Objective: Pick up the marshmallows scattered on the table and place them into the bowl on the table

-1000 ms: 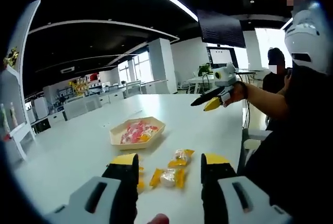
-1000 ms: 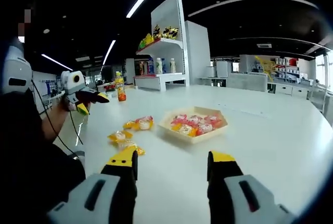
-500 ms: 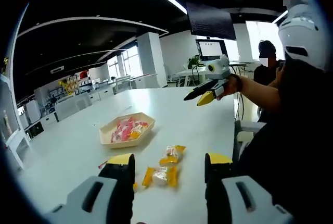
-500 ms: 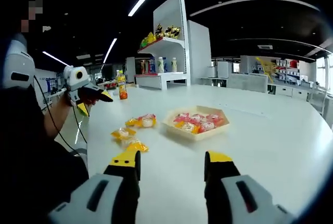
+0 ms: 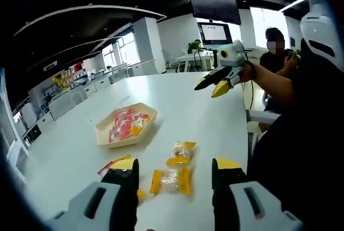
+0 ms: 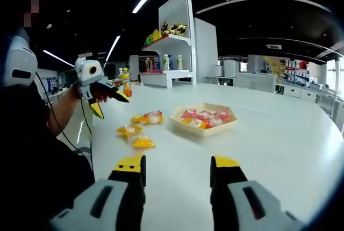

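A tan hexagonal bowl (image 5: 105,130) (image 6: 192,127) with pink and yellow marshmallow packets stands on the white table. Three yellow-wrapped marshmallows lie loose near it: one (image 5: 171,179) low between my left gripper's jaws, one (image 5: 181,152) beyond it, one (image 5: 109,164) partly behind the left jaw. In the right gripper view the same three lie at left of the bowl (image 6: 149,117) (image 6: 129,129) (image 6: 143,143). My left gripper (image 5: 175,165) (image 6: 110,103) is open and empty, above the table. My right gripper (image 6: 177,162) (image 5: 210,86) is open and empty, held in the air.
The table's edge (image 5: 243,134) runs beside the person's dark sleeve. A white shelf (image 6: 173,48) with bottles stands behind the table, and an orange bottle (image 6: 126,85) stands on it. A seated person (image 5: 277,59) and a screen (image 5: 214,33) are far back.
The left gripper's view has tipped down and drawn nearer the loose packets. In the right gripper view the left gripper has shifted toward the packets. Both grippers stay open; nothing on the table moved.
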The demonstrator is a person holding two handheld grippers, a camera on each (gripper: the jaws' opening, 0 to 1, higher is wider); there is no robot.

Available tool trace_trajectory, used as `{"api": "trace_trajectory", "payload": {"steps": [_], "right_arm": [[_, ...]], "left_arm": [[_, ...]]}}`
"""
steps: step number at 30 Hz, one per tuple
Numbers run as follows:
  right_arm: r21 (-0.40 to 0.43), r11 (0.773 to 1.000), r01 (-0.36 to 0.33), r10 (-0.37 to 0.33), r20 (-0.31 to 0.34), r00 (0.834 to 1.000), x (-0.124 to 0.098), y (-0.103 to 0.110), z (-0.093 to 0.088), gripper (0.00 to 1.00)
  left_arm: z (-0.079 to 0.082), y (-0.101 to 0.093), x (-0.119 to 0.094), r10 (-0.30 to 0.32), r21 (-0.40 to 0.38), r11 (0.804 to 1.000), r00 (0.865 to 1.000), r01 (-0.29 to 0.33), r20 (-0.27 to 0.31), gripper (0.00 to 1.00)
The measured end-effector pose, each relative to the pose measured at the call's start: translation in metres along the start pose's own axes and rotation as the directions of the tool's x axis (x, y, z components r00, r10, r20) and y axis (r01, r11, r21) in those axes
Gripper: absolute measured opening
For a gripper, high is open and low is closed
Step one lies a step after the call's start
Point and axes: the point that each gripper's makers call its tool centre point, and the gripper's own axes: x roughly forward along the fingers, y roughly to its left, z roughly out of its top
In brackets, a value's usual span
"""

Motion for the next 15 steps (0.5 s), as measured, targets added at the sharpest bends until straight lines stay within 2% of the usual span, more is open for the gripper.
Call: {"api": "trace_trajectory", "payload": {"steps": [2,6,15], "right_arm": [[-0.013,1.000,-0.005,0.004,-0.003,1.000,0.000,0.006,-0.001,0.47],[-0.001,1.000,-0.004,0.004,0.005,1.000,-0.003,0.002,0.001,0.47],[-0.010,1.000,0.004,-0.004,-0.001,1.000,-0.003,0.004,-0.002,0.46]], "left_arm": [[0.000,-0.002,0.005,-0.027,0.012,1.000,0.999,0.028,-0.020,0.55],[-0.002,-0.004,0.015,-0.065,0.040,0.997,0.996,0.068,-0.064,0.56],[0.010,-0.001,0.034,-0.116,0.038,0.992,0.989,0.120,-0.096,0.57]]}}
